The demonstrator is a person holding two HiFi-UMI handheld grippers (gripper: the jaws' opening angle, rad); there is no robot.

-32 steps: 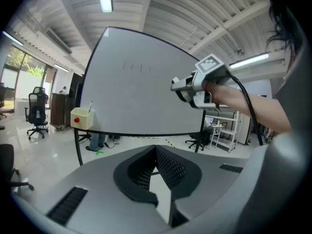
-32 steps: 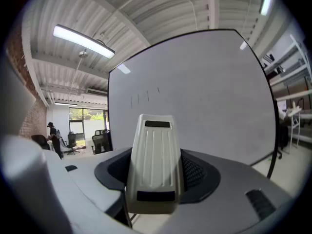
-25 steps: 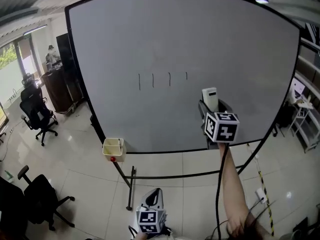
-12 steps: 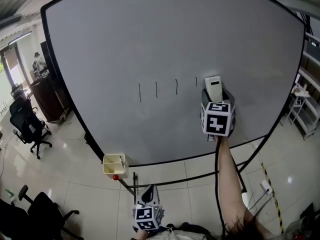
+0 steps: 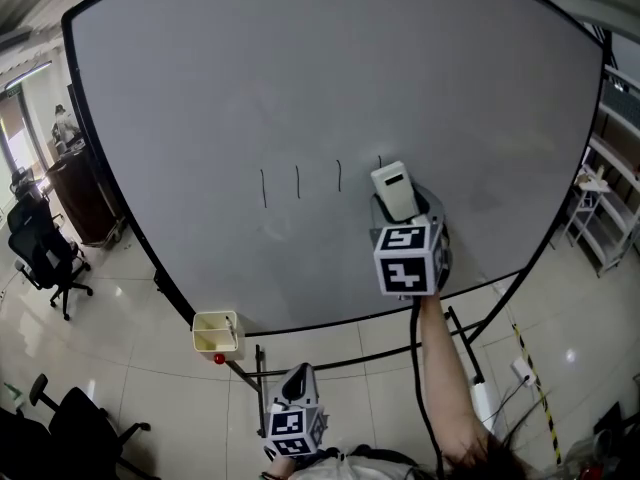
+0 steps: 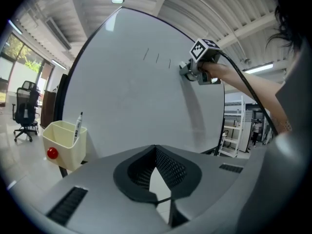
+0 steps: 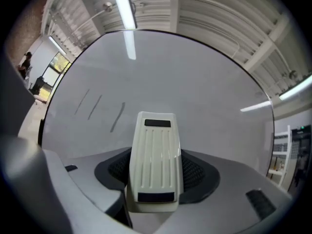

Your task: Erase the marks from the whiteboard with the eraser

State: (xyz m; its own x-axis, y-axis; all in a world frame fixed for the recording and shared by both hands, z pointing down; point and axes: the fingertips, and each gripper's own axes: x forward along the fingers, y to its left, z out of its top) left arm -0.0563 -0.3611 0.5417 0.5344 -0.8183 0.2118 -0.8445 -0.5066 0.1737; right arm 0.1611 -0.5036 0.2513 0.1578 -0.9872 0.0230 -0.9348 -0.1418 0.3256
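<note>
The whiteboard (image 5: 200, 88) carries three thin vertical marks (image 5: 298, 181) and a shorter fourth mark (image 5: 379, 160). My right gripper (image 5: 402, 211) is shut on the white eraser (image 5: 393, 188), whose top sits just right of and below the short mark. In the right gripper view the eraser (image 7: 155, 150) stands upright between the jaws, facing the board, with three marks (image 7: 95, 106) up to its left. My left gripper (image 5: 293, 423) hangs low in front of the board's stand. Its jaws (image 6: 163, 196) are shut on nothing.
A yellow cup (image 5: 216, 333) hangs at the board's lower left edge, holding a marker (image 6: 77, 128), with a red round magnet (image 6: 52, 153) on it. Office chairs (image 5: 40, 253) stand to the left, shelving (image 5: 600, 218) to the right. The board's stand legs (image 5: 255, 378) are below.
The right gripper has carried the eraser left along the board, closer to the short rightmost mark. The left gripper stays low.
</note>
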